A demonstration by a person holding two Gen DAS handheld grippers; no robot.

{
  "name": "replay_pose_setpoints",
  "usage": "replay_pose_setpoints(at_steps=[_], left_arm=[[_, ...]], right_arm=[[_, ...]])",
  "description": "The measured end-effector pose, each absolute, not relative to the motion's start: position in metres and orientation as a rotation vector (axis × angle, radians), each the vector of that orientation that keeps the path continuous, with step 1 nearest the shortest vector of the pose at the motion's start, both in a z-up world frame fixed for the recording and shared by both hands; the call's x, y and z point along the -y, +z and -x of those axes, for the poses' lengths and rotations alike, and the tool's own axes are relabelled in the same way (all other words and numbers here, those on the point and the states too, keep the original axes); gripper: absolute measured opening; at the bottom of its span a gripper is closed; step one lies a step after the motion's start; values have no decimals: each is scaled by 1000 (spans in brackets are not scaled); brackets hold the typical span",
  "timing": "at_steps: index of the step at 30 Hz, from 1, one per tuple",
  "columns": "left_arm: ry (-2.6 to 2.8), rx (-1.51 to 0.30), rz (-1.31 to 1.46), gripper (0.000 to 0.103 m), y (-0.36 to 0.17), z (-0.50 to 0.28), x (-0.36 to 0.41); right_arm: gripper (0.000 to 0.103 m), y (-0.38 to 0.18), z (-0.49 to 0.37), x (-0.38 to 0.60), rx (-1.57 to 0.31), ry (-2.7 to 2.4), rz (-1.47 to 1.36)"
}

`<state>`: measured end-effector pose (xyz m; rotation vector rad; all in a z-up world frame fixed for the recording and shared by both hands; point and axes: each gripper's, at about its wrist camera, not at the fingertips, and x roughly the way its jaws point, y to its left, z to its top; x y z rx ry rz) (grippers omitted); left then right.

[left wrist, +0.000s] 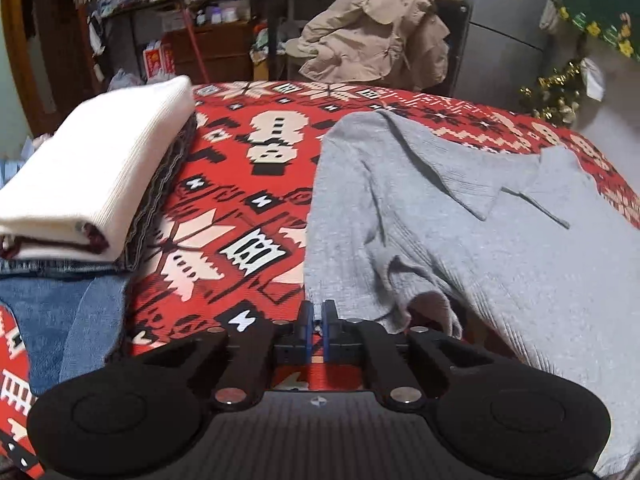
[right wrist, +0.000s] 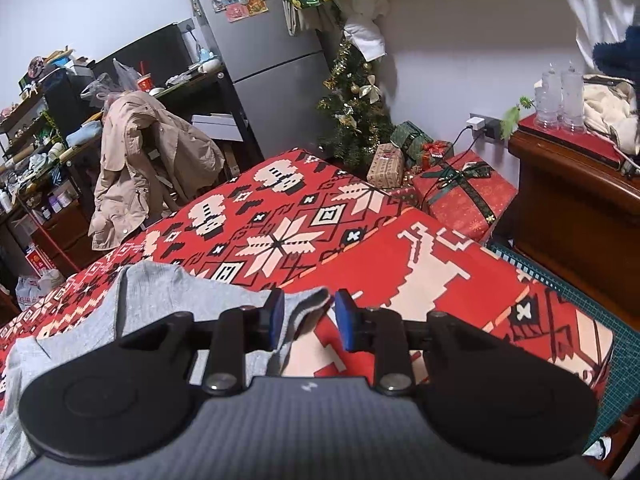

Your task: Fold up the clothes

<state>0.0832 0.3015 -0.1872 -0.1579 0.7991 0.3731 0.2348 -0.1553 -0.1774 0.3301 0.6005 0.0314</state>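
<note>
**Desk:** What goes under the left-hand picture, reading left to right?

**Photographer:** A finished stack (left wrist: 92,184) at far left: a cream ribbed knit folded on top, denim beneath. Then the red patterned blanket (left wrist: 240,208), then the grey collared top (left wrist: 460,232), the garment being folded, spread across the right half with its collar toward the far side. At the bottom, the left gripper (left wrist: 318,316) with its blue pads drawn nearly together, just beside the top's near left edge. I cannot tell whether any cloth is pinched between them; none shows in the slit.

**Desk:** And the other picture?

**Photographer:** The grey top (right wrist: 132,312) runs in from the left. One corner of it lies between the parted pads of the right gripper (right wrist: 309,320): a moderate gap, cloth resting against the left pad and clear of the right. So it is not gripped. Behind stand wrapped presents (right wrist: 460,196).

**Desk:** A line on technique?

**Photographer:** My judgement: this looks like taking hold of two edge points for a fold. Done well, the right pads should close squarely on that corner, both layers caught, and the left should confirm a real bite of hem. Then lift evenly so the fabric stays taut and the crease lands straight.
</note>
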Motion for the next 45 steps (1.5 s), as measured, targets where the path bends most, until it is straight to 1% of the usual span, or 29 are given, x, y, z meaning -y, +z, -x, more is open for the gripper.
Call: replay_pose_setpoints(at_steps=[3,7,10,19,26,27,29,33,36,38,45], left_arm=[[424,-749,120,3,-182,-79,-300],[557,-654,166,3,-170,-69,-321],[621,-621,212,3,-167,-70,-341],[732,-591,170,3,-170,-87,-364],[721,-664,117,3,-184,-104,-366],[713,-676,126,4,-185,-105,-367],[707,-672,180,9,-184,-99,-371],[689,-647,298,9,-177,-83,-377],[639,-605,361,9,-166,-63,-372],[593,-584,354,14,-159,-52,-361],[470,-590,366,18,-157,-30,-322]], right_arm=[[30,-177,-232,155,-600,32,-321],[30,-177,-230,154,-604,38,-317],[30,-177,-231,153,-609,35,-316],[30,-178,-233,141,-622,48,-275],[30,-179,-237,138,-632,53,-254],[31,-179,-237,138,-632,58,-252],[31,-179,-236,138,-632,72,-251],[36,-177,-229,137,-630,119,-260],[36,-176,-217,132,-633,167,-260],[36,-175,-208,128,-637,206,-257],[36,-174,-161,105,-675,367,-211]])
